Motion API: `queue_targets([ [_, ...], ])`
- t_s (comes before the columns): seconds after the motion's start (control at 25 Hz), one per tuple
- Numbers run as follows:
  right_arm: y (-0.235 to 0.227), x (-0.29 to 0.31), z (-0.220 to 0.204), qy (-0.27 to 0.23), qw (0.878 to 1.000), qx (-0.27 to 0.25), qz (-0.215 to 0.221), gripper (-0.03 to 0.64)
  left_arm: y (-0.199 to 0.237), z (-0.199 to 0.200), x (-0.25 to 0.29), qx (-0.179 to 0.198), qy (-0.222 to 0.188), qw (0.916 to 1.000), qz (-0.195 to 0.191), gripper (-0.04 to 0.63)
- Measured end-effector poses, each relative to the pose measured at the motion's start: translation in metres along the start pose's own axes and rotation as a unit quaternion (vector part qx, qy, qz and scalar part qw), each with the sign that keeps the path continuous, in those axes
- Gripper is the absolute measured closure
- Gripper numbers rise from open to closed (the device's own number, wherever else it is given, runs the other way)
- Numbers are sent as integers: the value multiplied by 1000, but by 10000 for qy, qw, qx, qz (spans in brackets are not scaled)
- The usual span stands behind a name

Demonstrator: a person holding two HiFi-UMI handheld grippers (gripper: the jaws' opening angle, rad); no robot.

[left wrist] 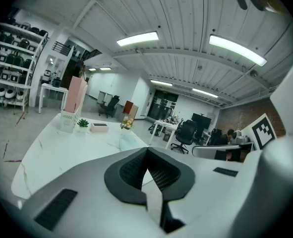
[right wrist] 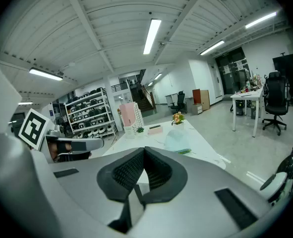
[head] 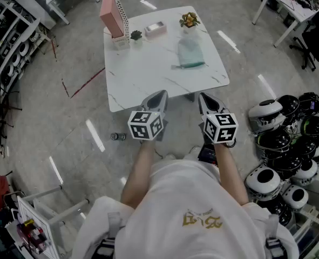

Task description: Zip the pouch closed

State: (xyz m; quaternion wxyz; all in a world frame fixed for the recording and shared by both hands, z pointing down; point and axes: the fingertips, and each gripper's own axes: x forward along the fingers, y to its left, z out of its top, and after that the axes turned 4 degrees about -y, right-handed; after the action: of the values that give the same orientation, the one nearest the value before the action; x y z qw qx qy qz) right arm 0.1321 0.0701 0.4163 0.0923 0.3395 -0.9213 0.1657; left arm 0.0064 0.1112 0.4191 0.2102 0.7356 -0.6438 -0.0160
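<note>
A pale green see-through pouch (head: 191, 53) lies flat on the right half of the white marble table (head: 148, 72), its darker green zip edge towards me. It shows again in the right gripper view (right wrist: 177, 143) and faintly in the left gripper view (left wrist: 128, 141). My left gripper (head: 158, 97) and right gripper (head: 206, 99) hover side by side at the table's near edge, well short of the pouch. Both are shut with nothing between the pads.
At the table's far side stand a pink file box (head: 114, 16), a small green plant (head: 136, 35), a pink case (head: 155, 28) and a pot of yellow flowers (head: 189, 20). Several black-and-white helmets (head: 280, 144) are piled on the floor to my right. A small can (head: 117, 136) lies on the floor.
</note>
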Motion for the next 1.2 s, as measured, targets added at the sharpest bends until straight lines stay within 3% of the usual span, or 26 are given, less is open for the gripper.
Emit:
queue_targets([
  [0.64, -34, -8, 8, 11, 9993, -48, 382, 604, -19, -5, 16, -124, -49, 9987, 488, 577],
  [0.72, -38, -9, 3, 66, 9992, -106, 391, 580, -20, -10, 18, -101, 33, 9986, 513, 524],
  [0.8, -41, -8, -3, 132, 9988, -92, 452, 490, -22, -15, 19, -60, 91, 9985, 542, 477],
  [0.92, -46, -2, -12, 237, 9985, -10, 491, 472, -18, -20, 21, -46, 166, 9979, 627, 439],
  [1.2, -58, 28, -22, 364, 9990, 131, 237, 471, 9, -21, 48, 53, 428, 9975, 562, 432],
])
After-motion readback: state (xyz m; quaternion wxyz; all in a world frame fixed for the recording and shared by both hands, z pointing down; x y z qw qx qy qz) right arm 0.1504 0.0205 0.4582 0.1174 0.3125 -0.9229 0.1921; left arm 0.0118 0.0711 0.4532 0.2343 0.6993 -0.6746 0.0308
